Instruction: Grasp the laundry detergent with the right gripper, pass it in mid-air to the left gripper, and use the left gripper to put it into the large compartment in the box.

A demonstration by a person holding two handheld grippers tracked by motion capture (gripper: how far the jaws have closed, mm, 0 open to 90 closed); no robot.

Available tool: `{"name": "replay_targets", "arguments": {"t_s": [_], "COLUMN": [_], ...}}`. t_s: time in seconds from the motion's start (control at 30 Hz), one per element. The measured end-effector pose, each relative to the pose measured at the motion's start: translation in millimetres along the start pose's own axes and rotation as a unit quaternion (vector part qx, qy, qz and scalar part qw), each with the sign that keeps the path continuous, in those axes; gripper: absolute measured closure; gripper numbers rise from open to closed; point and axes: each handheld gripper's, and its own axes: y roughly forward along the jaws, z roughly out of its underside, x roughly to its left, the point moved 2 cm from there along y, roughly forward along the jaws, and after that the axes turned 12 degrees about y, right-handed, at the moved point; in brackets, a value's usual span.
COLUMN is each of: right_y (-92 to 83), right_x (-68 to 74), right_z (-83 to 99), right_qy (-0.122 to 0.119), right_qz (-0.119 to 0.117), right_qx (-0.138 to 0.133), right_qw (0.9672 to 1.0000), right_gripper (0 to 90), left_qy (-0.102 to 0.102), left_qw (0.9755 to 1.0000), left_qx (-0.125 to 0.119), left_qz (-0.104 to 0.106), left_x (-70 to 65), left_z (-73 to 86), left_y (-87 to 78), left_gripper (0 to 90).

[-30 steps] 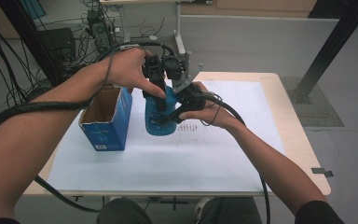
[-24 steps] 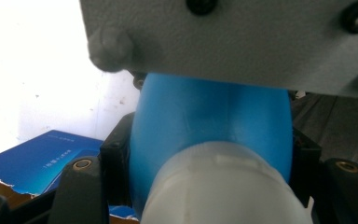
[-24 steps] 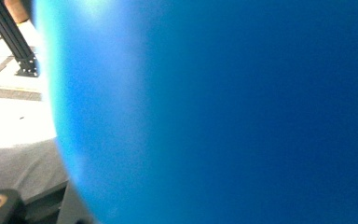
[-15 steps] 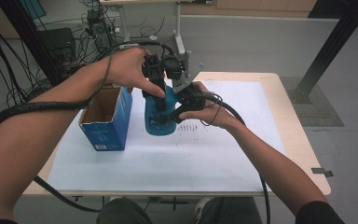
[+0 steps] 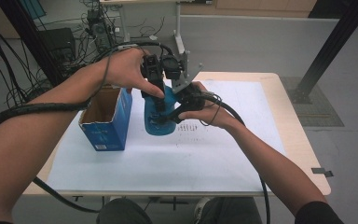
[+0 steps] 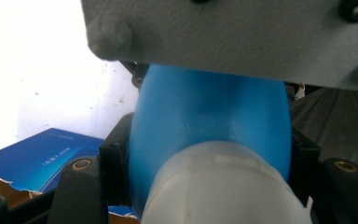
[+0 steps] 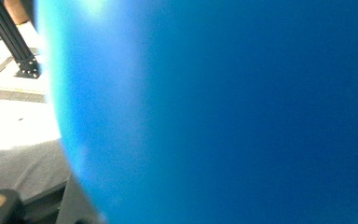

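- Blue bottle upright on table, at 3 o'clock of box.
- Left tongs clamp its white-capped top from 12; long axis vertical.
- Right tongs pinch body from 3 o'clock.

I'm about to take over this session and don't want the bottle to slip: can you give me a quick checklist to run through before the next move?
1. Left gripper clamped on the blue plastic bottle from above: ok, its jaws sit against both sides in the left gripper view.
2. Right gripper closed on the bottle's side: ok, the bottle presses close to its camera.
3. Bottle upright: ok, its base is near the white paper sheet.
4. White cap seated and tight: cannot tell.
5. Open blue cardboard box apart from the bottle: ok, it stands beside it with a gap.
6. Cables free of the bottle: cannot tell.
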Motion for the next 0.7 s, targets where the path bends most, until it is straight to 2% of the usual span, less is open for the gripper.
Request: {"name": "replay_targets", "arguments": {"t_s": [0.7], "right_y": [-0.7], "right_x": [0.7], "right_z": [-0.7], "right_qy": [0.002], "right_qz": [-0.003], "right_qx": [-0.005], "right_qw": [1.0000], "right_gripper": [41.4], "left_qy": [-0.006], "left_qw": [1.0000], "left_qx": [0.001], "left_qz": [0.001], "left_x": [-0.6], "left_z": [0.7], "left_y": [-1.7], "left_gripper": [37.2]}}
